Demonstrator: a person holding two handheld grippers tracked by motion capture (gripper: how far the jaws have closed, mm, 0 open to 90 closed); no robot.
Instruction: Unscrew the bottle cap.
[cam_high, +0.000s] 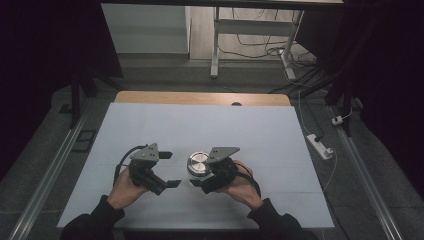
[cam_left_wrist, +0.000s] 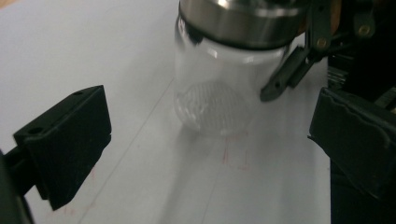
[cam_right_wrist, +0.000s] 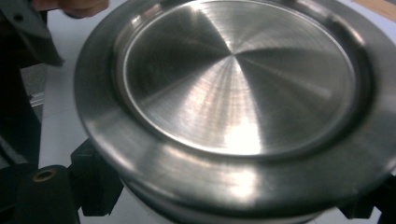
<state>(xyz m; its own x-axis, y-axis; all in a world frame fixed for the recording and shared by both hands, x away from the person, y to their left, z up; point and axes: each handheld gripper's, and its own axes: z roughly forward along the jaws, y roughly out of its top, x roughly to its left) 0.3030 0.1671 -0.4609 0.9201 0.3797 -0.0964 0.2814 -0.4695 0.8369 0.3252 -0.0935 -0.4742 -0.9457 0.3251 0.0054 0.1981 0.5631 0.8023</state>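
— While the jar (cam_high: 198, 164) stands at the lower middle of the high view, what worries you?

— It could tip or skid. I judge my right gripper (cam_high: 200, 176) reaches around it low down, and glass is slick; if one jaw touches first, the jar slides across the white table (cam_high: 150, 125) toward the left of the frame.

— Is that gripper clamped on it yet?

— I can't tell. In the right gripper view the steel lid (cam_right_wrist: 238, 88) spreads across the frame, with black jaw parts at the lower left and lower right beneath its rim. Whether they press the glass is hidden.

— And the left one?

— My left gripper (cam_high: 170, 169) is spread wide and holds nothing. In its own view the jaws stand at the left and right edges, with the jar at upper centre between and beyond them, well short of touching.

— What else might fail?

— If I twist the lid with the body loosely held, the whole jar may spin instead.

— How do your hands sit?

— Both forearms enter from the bottom edge. My left hand (cam_high: 124, 189) points its gripper rightward; my right hand (cam_high: 244, 189) angles leftward, its gripper hard against the jar's right side.
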